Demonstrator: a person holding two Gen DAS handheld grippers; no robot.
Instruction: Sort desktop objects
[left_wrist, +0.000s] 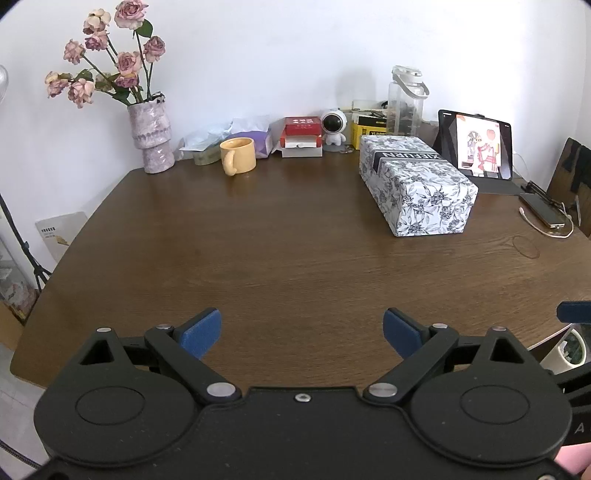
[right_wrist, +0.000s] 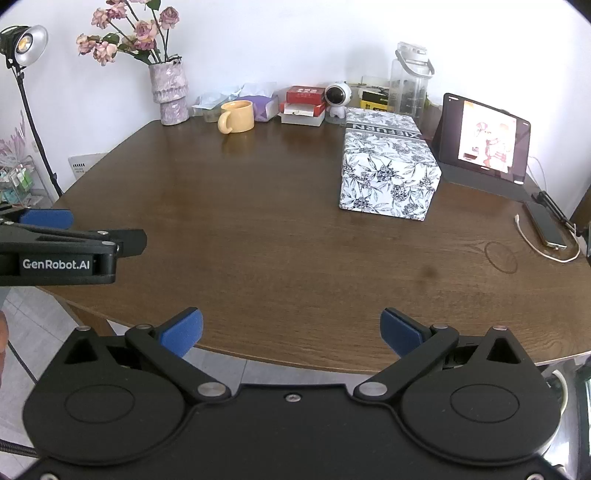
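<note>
A brown wooden table (left_wrist: 280, 251) fills both views (right_wrist: 258, 229). My left gripper (left_wrist: 302, 334) is open and empty above the table's near edge. My right gripper (right_wrist: 291, 332) is open and empty over the near edge, to the right of the left one. A floral box (left_wrist: 417, 182) lies at the right (right_wrist: 388, 166). A yellow mug (left_wrist: 238, 155) stands at the back (right_wrist: 237, 116). The left gripper's side shows in the right wrist view (right_wrist: 66, 251).
A vase of pink roses (left_wrist: 153, 138) stands back left. Red boxes (left_wrist: 301, 136), an astronaut figure (left_wrist: 334, 127), a clear bottle (left_wrist: 404, 101) and tissues (left_wrist: 251, 133) line the wall. A tablet (left_wrist: 476, 147) and a phone with cable (left_wrist: 543, 212) sit at the right. A lamp (right_wrist: 26, 44) stands left.
</note>
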